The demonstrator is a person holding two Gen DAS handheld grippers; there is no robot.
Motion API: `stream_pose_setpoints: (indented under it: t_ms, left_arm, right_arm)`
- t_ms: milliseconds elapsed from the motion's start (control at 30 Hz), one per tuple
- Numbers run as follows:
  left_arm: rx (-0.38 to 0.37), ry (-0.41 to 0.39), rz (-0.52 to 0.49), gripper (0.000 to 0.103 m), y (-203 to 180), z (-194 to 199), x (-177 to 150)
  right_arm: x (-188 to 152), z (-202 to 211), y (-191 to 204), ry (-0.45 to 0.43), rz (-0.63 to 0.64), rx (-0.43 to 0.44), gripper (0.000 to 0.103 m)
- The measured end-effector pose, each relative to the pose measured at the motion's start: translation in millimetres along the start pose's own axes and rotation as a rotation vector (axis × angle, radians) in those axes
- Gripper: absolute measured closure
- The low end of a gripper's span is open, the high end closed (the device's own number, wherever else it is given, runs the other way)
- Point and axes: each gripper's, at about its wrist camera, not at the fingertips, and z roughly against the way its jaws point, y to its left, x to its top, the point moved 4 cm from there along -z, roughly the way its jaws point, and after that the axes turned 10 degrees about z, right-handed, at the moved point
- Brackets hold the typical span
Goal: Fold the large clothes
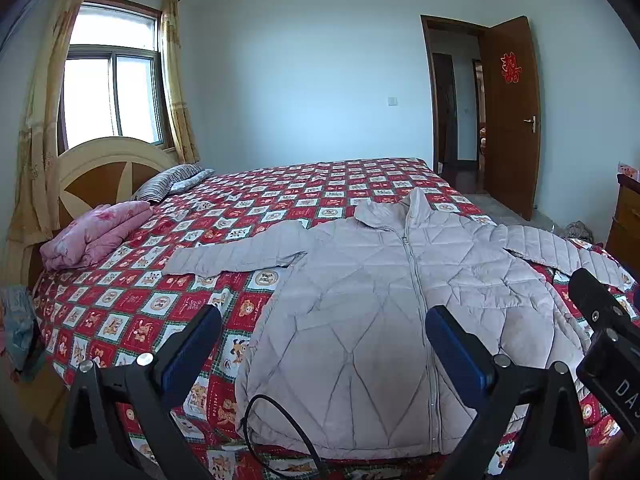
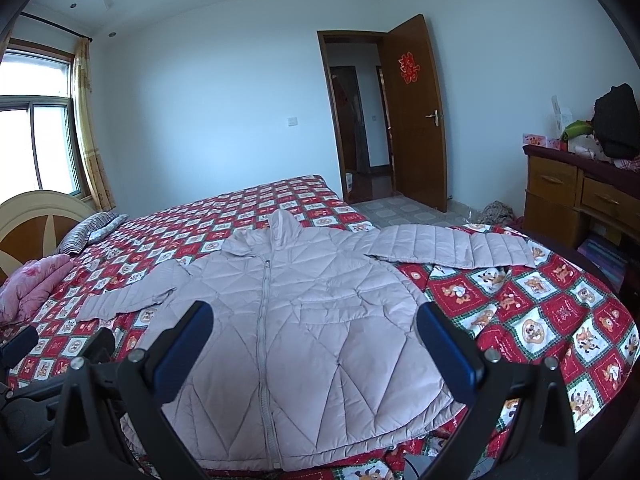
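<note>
Both the left gripper (image 1: 324, 344) and right gripper (image 2: 314, 340) are hanging wide open, gripping nothing, above the hem of the zipped quilted jacket (image 1: 384, 300) lying spread front-up on the checked bedspread (image 1: 132, 320). Folding probably starts best with a sleeve (image 2: 444, 246), pinching its cuff. No containers are showing clearly.

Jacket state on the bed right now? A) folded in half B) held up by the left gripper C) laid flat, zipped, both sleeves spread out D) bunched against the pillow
C: the jacket lies flat on the bedspread, zipper closed, sleeves out to both sides; both grippers are open and off it.
</note>
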Motion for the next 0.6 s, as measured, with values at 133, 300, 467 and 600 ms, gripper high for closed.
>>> stream_pose_setpoints:
  t_ms: [133,300,467,600]
  left_arm:
    - [0.001,0.006,0.001,0.001,0.5,-0.9,-1.1]
    - [0.001,0.008,0.002,0.001,0.3,-1.7,-1.4]
    - [0.0,0.018,0.001,0.001,0.0,-3.9,-3.0]
    - [0.0,0.023,0.0,0.001,-0.5,-4.7,-4.2]
  right_arm:
    - [-0.1,0.0,-0.1,-0.001,-0.001,0.0,0.0]
    - [-0.2,-0.4,0.6,0.0,-0.001,0.0,0.0]
    - [-1.4,-0.1,0.6,0.002,0.0,0.001,0.0]
    - [-2.2,0.0,2.0,0.001,0.0,0.001,0.0]
